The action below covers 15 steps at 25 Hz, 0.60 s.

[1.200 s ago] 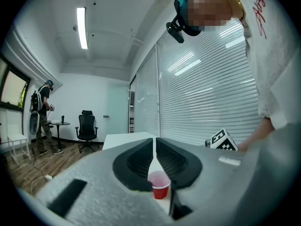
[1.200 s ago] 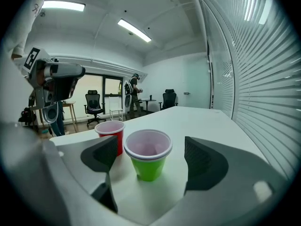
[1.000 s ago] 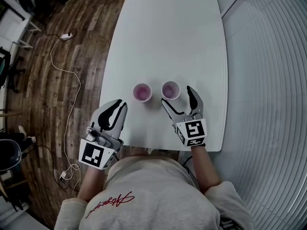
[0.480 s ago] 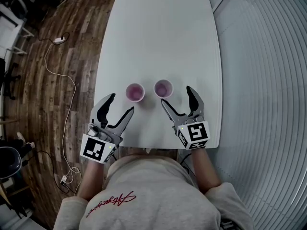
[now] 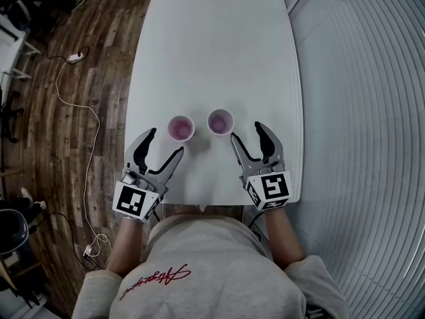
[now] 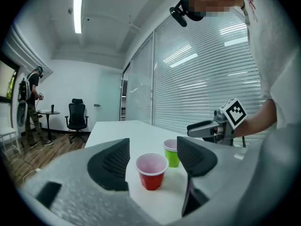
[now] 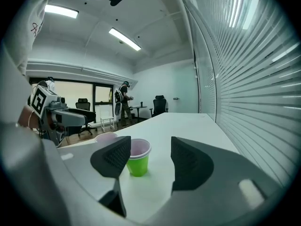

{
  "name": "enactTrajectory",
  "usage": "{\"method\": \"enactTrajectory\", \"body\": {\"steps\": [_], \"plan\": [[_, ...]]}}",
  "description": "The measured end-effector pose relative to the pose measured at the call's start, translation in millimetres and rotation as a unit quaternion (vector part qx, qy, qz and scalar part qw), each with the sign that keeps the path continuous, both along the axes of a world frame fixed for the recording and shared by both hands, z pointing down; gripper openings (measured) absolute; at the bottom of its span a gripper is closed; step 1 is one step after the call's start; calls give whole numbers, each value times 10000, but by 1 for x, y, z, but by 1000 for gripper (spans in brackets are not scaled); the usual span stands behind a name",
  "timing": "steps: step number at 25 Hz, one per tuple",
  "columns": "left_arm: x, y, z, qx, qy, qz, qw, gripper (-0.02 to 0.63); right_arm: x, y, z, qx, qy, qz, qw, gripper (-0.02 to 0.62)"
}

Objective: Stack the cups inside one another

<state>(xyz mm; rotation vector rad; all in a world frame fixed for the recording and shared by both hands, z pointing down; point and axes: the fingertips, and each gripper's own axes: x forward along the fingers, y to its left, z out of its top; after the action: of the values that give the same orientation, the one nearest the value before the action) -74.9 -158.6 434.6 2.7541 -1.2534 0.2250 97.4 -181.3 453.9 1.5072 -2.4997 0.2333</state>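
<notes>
Left gripper view: red cup [image 6: 151,171] just beyond spread, opening fingers [image 6: 110,164] of left gripper [image 6: 152,146], nothing between.

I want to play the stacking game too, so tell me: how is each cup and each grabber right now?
Red cup: upright, empty, standing on the table.
Green cup: upright, empty, beside the red cup with a gap, not stacked.
Left gripper: jaws opening, holding nothing, red cup just ahead.
Right gripper: jaws closing, holding nothing, green cup just ahead.
</notes>
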Motion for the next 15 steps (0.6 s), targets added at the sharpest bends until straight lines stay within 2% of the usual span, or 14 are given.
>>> {"method": "enactTrajectory", "body": {"steps": [4, 8, 15], "plan": [[-2, -1, 8, -128, -21, -65, 9999, 311, 5, 5, -7, -16, 100, 93, 9999, 202], [4, -3, 25, -281, -27, -62, 9996, 347, 13, 8, -6, 9, 123, 178, 9998, 149], [6, -4, 39, -482, -61, -4, 9988, 369, 17, 14, -12, -53, 182, 262, 9995, 129]]}}
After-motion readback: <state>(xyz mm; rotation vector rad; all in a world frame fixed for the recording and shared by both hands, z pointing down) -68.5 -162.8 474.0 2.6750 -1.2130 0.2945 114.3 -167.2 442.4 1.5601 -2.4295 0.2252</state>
